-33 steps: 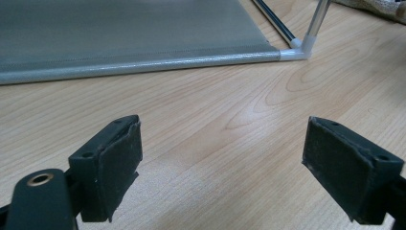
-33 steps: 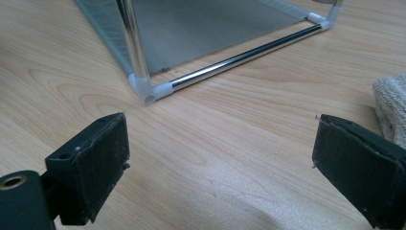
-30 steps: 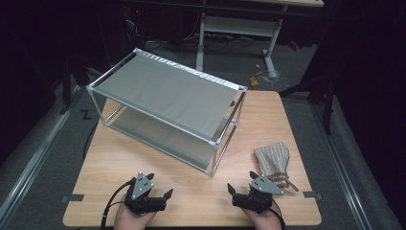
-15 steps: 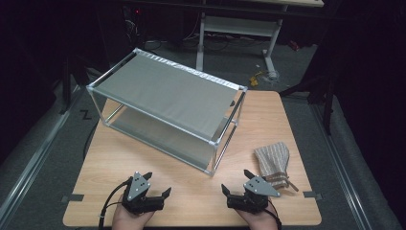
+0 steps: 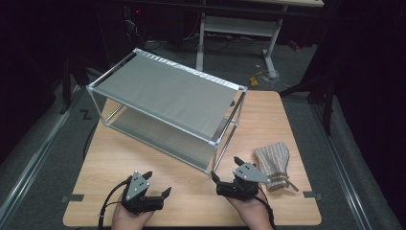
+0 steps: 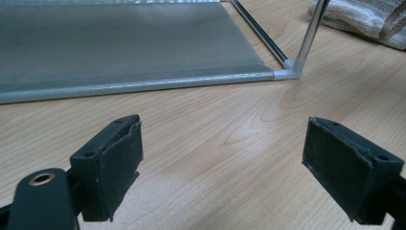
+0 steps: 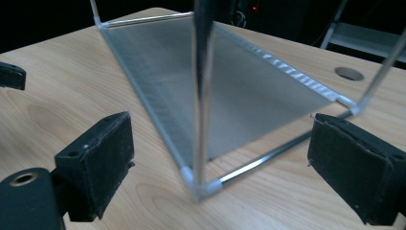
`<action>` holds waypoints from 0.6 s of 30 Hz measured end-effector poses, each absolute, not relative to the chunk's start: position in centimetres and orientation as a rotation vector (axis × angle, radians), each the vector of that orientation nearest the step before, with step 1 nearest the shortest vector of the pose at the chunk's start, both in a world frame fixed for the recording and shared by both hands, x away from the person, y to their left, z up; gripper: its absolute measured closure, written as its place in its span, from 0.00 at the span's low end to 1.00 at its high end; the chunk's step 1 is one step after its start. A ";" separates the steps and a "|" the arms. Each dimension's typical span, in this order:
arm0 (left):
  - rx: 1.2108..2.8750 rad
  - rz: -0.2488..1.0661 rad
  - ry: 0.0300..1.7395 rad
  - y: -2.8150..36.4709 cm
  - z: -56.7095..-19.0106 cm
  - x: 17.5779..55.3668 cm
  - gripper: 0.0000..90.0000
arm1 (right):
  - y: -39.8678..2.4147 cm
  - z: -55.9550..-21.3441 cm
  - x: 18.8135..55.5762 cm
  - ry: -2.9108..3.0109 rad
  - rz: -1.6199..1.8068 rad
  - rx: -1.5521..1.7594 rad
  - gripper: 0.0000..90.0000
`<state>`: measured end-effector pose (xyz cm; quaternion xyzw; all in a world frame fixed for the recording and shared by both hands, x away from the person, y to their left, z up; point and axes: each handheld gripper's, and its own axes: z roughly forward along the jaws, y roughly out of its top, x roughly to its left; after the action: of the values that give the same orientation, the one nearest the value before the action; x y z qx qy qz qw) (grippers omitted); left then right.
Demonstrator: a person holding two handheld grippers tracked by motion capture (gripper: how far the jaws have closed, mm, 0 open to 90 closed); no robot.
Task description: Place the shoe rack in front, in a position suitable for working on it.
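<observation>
- We see a two-tier metal shelf rack (image 5: 167, 93) standing on the wooden tabletop (image 5: 110, 158), set at an angle, with a grey fabric top tier and a matching lower tier just above the wood.
- Our left gripper (image 5: 158, 184) sits near the front edge of the tabletop, left of centre, held in the person's left hand (image 5: 131, 215); its jaws are spread wide with nothing between them.
- In the left gripper view, the left gripper (image 6: 220, 158) looks across bare wood toward the rack's lower tier (image 6: 119, 43) and its front corner post (image 6: 309, 36); the jaws hang apart from the rack.
- Our right gripper (image 5: 225, 172) is right of centre, close to the rack's near front corner, held in the right hand (image 5: 249, 208); its jaws too stand wide apart and grip nothing.
- In the right gripper view, the right gripper (image 7: 220, 163) faces that corner directly: the upright post (image 7: 203, 96) rises between the two pads, near them but touching neither.
- A folded, striped beige cloth (image 5: 274, 160) lies on the tabletop to the right of the rack, just beside the right gripper, and shows at the top right of the left gripper view (image 6: 368, 17).
- A round cable hole (image 7: 348, 73) sits in the tabletop beyond the rack in the right gripper view.
</observation>
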<state>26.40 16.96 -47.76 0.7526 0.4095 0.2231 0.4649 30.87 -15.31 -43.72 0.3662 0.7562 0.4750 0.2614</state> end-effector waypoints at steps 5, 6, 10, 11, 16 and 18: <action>1.839 0.547 1.004 17.1 -47.7 26.4 0.16 | -13.4 -43.6 31.8 2.047 1.303 0.978 0.17; 1.839 0.547 1.005 17.1 -47.7 26.3 0.16 | -13.1 -43.6 31.9 2.044 1.305 0.979 0.18; 1.838 0.547 1.007 17.2 -47.7 26.4 0.16 | -12.2 -43.3 32.2 2.012 1.315 0.961 0.30; 1.837 0.545 1.007 17.2 -47.7 26.4 0.16 | -12.2 -43.3 32.2 2.012 1.315 0.961 0.30; 1.844 0.540 1.004 17.2 -47.8 26.5 0.16 | -11.8 -42.9 32.3 1.960 1.320 0.946 0.51; 1.844 0.538 1.004 17.1 -47.8 26.5 0.16 | -11.7 -43.0 32.4 1.963 1.325 0.961 0.60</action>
<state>26.46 17.14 -47.85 0.7518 0.4094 0.2192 0.4681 32.43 -11.74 -42.97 0.3600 0.7352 0.4964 0.2889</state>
